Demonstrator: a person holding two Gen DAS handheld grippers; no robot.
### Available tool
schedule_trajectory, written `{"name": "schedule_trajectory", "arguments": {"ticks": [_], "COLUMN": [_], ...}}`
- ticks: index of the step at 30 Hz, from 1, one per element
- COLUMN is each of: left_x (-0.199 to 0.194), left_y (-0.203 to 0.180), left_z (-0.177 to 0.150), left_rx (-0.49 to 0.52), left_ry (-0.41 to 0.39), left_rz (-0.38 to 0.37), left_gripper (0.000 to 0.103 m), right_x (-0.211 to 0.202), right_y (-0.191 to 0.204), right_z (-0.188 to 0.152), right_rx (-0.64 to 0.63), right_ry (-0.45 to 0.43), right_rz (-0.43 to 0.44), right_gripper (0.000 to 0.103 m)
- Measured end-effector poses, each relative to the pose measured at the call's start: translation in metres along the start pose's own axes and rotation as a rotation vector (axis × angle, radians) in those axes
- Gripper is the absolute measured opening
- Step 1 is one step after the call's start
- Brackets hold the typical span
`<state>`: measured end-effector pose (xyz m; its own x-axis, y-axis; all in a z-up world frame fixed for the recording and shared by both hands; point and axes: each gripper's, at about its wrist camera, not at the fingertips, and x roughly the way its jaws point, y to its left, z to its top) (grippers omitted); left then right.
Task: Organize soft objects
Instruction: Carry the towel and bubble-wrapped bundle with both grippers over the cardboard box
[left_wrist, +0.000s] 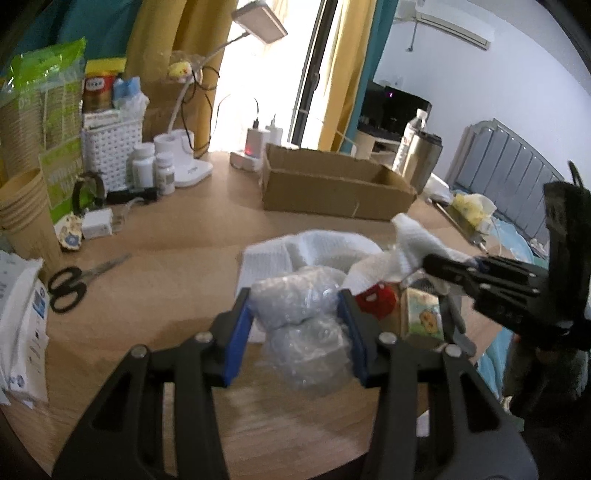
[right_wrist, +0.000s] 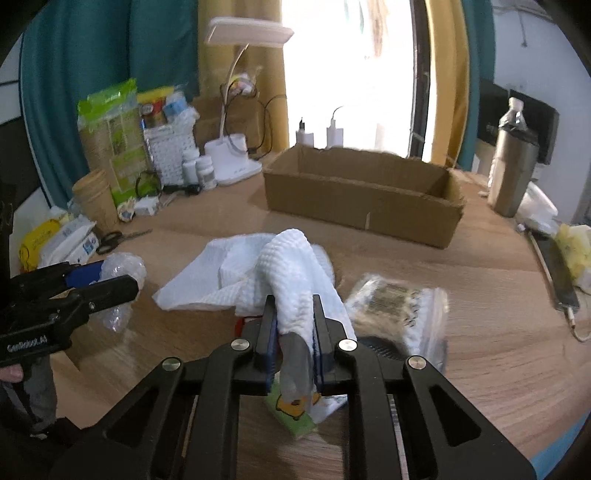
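My left gripper (left_wrist: 295, 302) is closed around a wad of clear bubble wrap (left_wrist: 299, 306) on the wooden table; it also shows in the right wrist view (right_wrist: 122, 275). My right gripper (right_wrist: 294, 306) is shut on a white waffle sock with a grey toe (right_wrist: 291, 280), lifting it off a white waffle cloth (right_wrist: 218, 266). In the left wrist view the right gripper (left_wrist: 439, 267) holds the sock (left_wrist: 410, 240) above a red soft toy (left_wrist: 378, 299) and a green tissue pack (left_wrist: 423, 314). A clear bag with a dark item (right_wrist: 402, 299) lies to the right.
An open cardboard box (right_wrist: 362, 192) stands at the back middle of the table (right_wrist: 480, 295). Scissors (left_wrist: 70, 282), paper cups (left_wrist: 22, 206), bottles and a desk lamp (right_wrist: 236, 162) crowd the left. A steel flask (right_wrist: 511, 173) and a phone (right_wrist: 557, 269) are at the right.
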<state>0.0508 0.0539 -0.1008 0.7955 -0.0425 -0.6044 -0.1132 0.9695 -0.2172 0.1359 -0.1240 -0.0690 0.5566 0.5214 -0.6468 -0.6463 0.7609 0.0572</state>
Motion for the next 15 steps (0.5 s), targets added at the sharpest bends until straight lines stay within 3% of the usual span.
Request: {"name": "schedule_trajectory", "arguments": {"ticks": [15], "left_x": [-0.007], "left_y": [-0.012], "left_z": [0.039], "left_rx": [0.048], "left_ry": [-0.071], "left_rz": [-0.018], "left_gripper": [0.047], "right_x": [-0.037], "right_y": [-0.029], "right_z": [0.026], "right_rx": [0.018], "right_ry": [-0.106], "right_rz": [-0.046], "right_gripper": [0.016]}}
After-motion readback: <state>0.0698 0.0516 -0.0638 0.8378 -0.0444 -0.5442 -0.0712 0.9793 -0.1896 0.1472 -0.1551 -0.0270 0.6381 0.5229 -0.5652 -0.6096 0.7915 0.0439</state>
